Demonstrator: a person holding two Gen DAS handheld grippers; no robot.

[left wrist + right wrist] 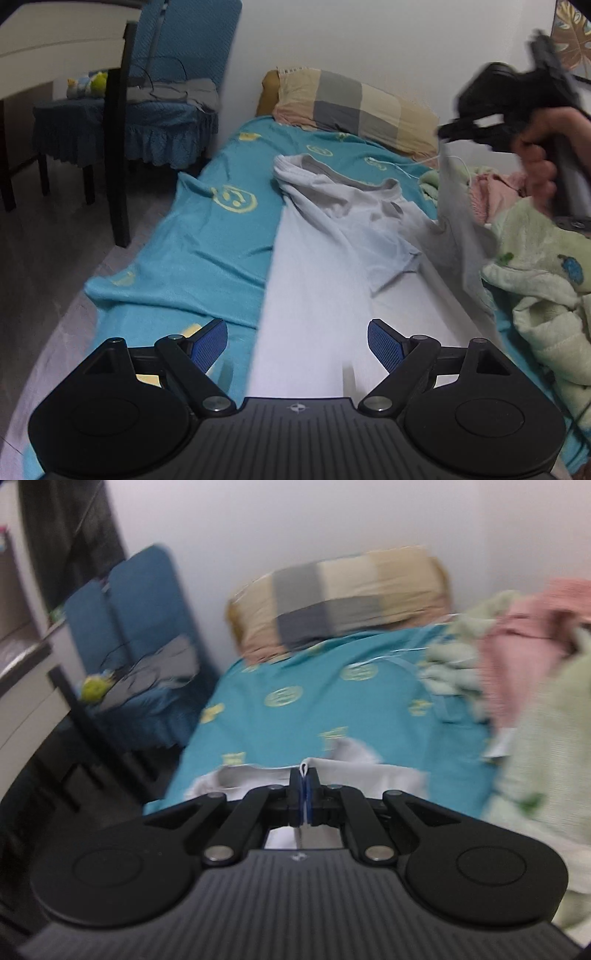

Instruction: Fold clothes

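The pale grey cotton T-shirt (332, 221) lay on the teal smiley-print bedsheet (207, 229), its edge lifted at three o'clock by the clamped right gripper (304, 794). The left gripper (297, 347) hung wide, empty. The thin pinched hem risked slipping free.

Shirt (332, 229) lies along the bed (207, 236), mid-width. Pillow (354, 107) at the head edge, against the wall. Heaped blankets (543, 280) along the bed's right edge. Chair (166, 99) on the floor beyond the left edge, near the head corner.
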